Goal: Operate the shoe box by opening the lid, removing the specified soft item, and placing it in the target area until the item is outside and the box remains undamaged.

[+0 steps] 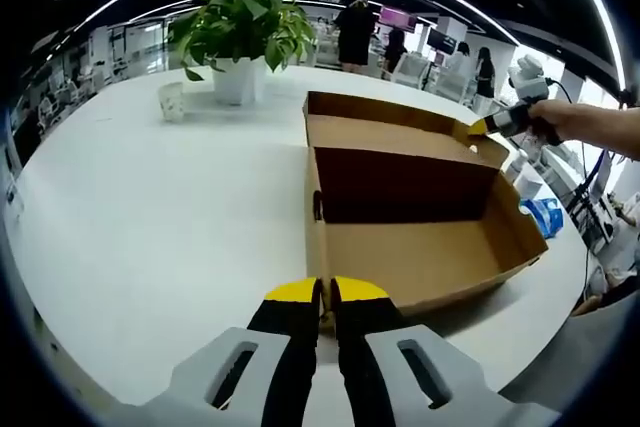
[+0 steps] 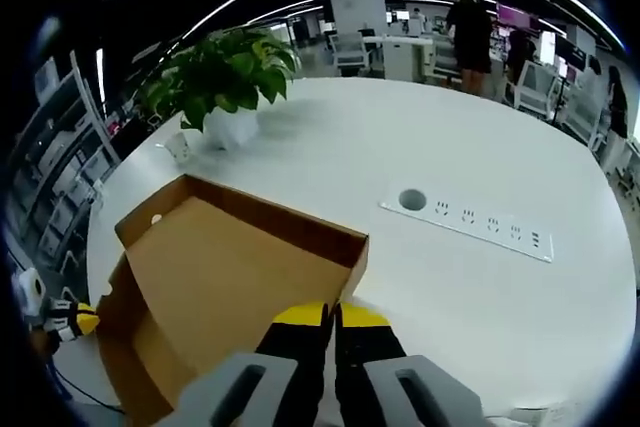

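Observation:
An open brown cardboard shoe box (image 1: 420,257) lies on the white table (image 1: 150,227), its lid (image 1: 390,132) folded back flat behind it. The inside shows bare cardboard; I see no soft item in it. My left gripper (image 1: 325,292) is shut at the box's near left corner, with the wall edge running in between its jaws. My right gripper (image 1: 483,127), held by a hand, pinches the lid's far right corner. In the right gripper view the lid (image 2: 220,267) spreads ahead of the shut right gripper (image 2: 330,312), and the left gripper (image 2: 72,323) sits at the box's far corner.
A potted plant (image 1: 240,32) (image 2: 225,72) and a small cup (image 1: 172,100) (image 2: 180,144) stand beyond the box. A socket strip (image 2: 480,222) is set into the table. The table edge (image 1: 560,277) runs close to the box. People stand far behind.

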Demonstrator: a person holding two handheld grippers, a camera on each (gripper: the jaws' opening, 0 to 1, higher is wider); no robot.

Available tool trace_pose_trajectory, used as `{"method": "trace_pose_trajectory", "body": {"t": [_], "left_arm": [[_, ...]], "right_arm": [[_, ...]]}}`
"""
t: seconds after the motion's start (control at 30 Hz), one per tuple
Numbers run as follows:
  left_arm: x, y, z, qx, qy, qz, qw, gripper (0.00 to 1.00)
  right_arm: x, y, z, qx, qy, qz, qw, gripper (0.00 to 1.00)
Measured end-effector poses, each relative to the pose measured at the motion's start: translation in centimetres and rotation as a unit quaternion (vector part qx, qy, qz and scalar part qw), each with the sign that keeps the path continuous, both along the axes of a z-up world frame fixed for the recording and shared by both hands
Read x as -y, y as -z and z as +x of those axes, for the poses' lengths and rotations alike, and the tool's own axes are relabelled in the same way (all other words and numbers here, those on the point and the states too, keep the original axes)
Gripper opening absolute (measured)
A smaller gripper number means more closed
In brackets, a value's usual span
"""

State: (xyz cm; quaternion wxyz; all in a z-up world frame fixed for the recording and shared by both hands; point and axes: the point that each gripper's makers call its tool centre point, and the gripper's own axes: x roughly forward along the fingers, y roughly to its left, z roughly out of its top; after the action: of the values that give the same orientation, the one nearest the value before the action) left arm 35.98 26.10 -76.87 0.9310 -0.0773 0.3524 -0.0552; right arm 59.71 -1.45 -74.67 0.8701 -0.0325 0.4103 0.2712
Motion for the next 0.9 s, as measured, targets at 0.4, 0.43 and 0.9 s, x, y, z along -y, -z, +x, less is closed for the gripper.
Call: {"method": "trace_pose_trajectory", "body": {"t": [0.4,0.43,0.9], "left_arm": [[0.0,0.0,-0.1,-0.004,-0.001,0.004,1.0,0.02],[0.0,0.0,0.0,-0.004,-0.001,0.003,1.0,0.02],[0.0,0.0,-0.1,-0.006,-0.003,-0.002,1.0,0.02]], "right_arm": [[0.2,-1.5,-0.5,0.012,0.009,0.026,0.9995,0.0],[0.2,-1.7,-0.4,0.015,0.009,0.03,0.9994,0.0],[0.2,-3.4,-1.2,0.041,0.002,0.044,0.9982,0.0]]}}
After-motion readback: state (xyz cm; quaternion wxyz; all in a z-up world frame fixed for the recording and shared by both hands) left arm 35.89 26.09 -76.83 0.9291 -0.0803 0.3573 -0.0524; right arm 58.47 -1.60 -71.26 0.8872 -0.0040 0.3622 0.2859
